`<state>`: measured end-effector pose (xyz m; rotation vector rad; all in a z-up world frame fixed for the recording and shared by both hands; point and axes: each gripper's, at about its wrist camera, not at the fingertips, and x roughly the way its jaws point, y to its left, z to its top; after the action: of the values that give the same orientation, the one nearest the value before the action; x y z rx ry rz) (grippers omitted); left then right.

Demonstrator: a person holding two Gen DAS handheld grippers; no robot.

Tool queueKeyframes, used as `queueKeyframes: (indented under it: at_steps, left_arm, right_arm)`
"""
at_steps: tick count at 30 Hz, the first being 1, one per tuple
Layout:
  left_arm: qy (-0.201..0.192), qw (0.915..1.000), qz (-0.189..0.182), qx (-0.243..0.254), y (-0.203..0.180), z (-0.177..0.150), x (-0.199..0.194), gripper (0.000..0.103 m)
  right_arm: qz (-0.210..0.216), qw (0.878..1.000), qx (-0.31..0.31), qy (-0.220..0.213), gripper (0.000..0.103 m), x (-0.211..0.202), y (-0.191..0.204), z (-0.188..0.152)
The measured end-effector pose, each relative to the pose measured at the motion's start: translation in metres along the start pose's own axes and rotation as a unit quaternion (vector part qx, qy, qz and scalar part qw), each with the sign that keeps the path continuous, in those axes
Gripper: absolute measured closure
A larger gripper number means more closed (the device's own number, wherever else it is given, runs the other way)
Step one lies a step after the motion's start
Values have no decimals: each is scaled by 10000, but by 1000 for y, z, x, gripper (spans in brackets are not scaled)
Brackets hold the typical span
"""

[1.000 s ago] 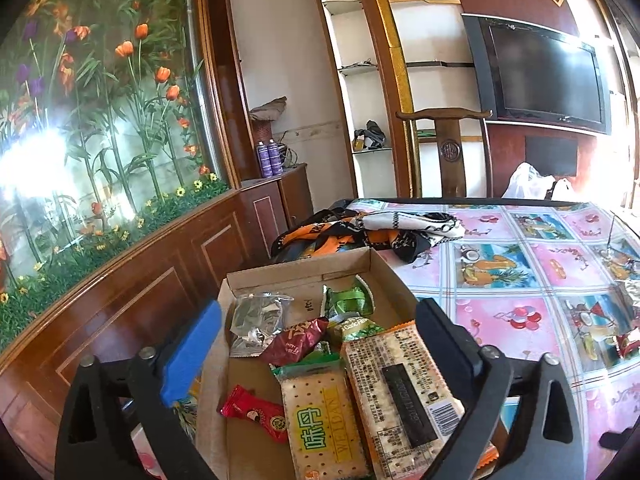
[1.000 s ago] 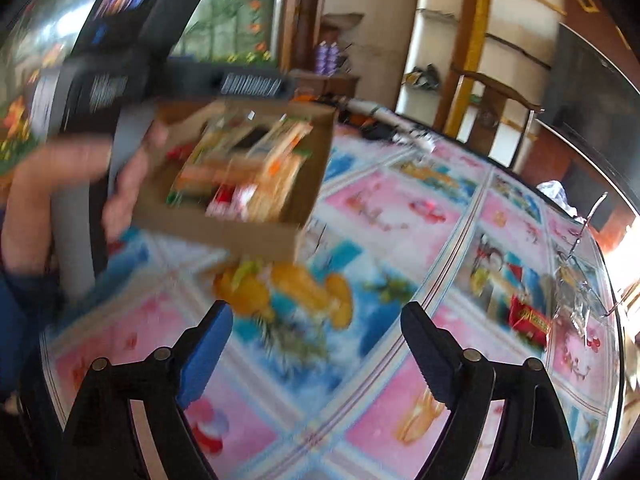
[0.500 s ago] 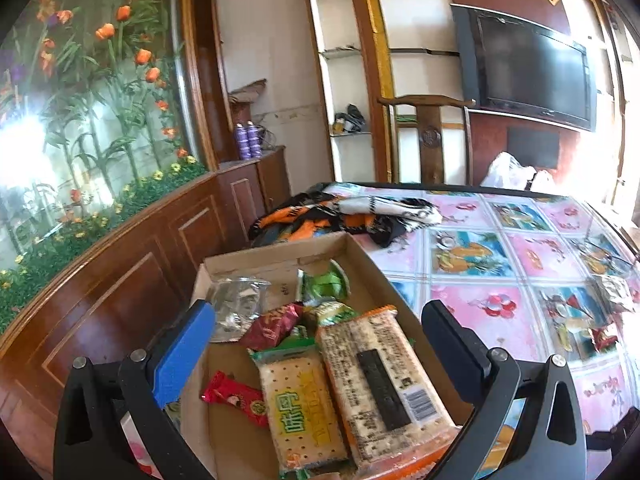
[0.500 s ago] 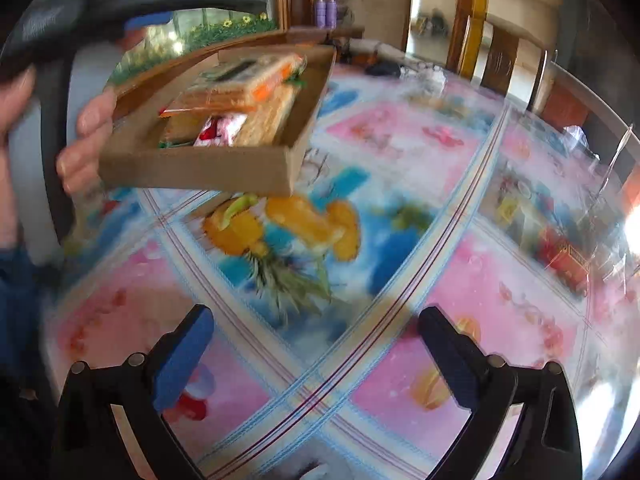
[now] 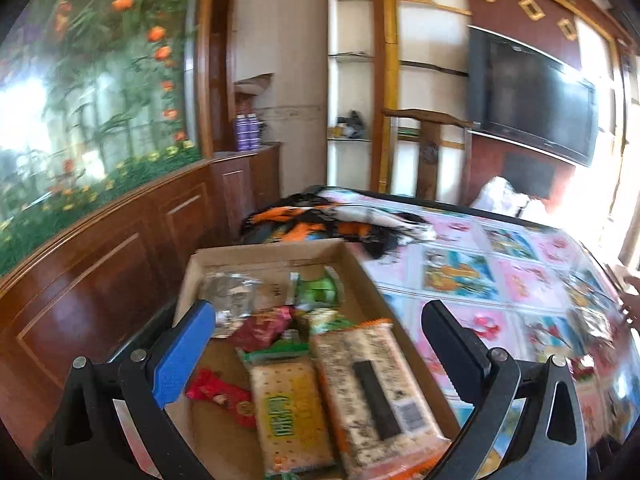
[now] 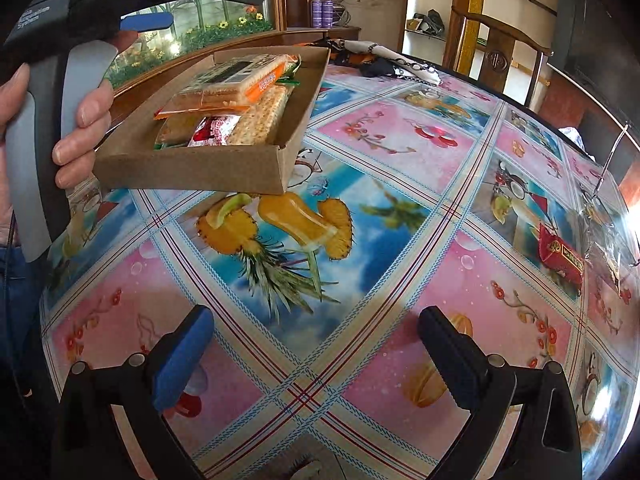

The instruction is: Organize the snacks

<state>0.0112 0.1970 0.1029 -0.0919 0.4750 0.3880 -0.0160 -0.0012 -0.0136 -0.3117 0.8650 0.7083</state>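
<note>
A shallow cardboard box full of snacks sits between the fingers of my left gripper, which press its two side walls. Inside lie two cracker packs, a red packet, a green one and a silver wrapper. The right wrist view shows the box raised and tilted above the table beside the hand that holds the left gripper. My right gripper hangs wide open over the fruit-print tablecloth with nothing between its fingers. A red snack packet lies on the cloth at the right.
A crumpled clear wrapper lies beside the red packet. A bundle of dark and orange cloth rests at the table's far end, with a wooden chair behind it. Wood panelling runs along the table's left side.
My right gripper's jaws spread wider and it sank closer to the tablecloth, tipping downward. The box stayed fixed between the left fingers while the room behind it shifted slightly.
</note>
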Motion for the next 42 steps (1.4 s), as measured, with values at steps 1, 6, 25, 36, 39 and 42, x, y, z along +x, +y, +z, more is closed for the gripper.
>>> queueKeyframes:
  at_steps: [1, 6, 25, 36, 39, 42]
  left_arm:
    - [48, 10000, 16, -31, 2, 0, 2, 0]
    - [95, 9999, 49, 84, -1, -1, 2, 0]
    - [104, 9979, 332, 543, -18, -14, -25, 0]
    - [30, 9974, 385, 603, -23, -31, -36, 0]
    - [20, 9965, 404, 728, -27, -33, -36, 0]
    - [13, 9961, 431, 767, -29, -35, -35, 0]
  right_arm:
    - [0, 10000, 0, 0, 0, 0, 0, 0]
    - [2, 10000, -1, 1, 0, 0, 0, 0]
    - [1, 10000, 0, 0, 0, 0, 0, 0]
    - [2, 10000, -1, 0, 0, 0, 0, 0]
    - [1, 10000, 0, 0, 0, 0, 0, 0]
    - [2, 10000, 0, 0, 0, 0, 0, 0]
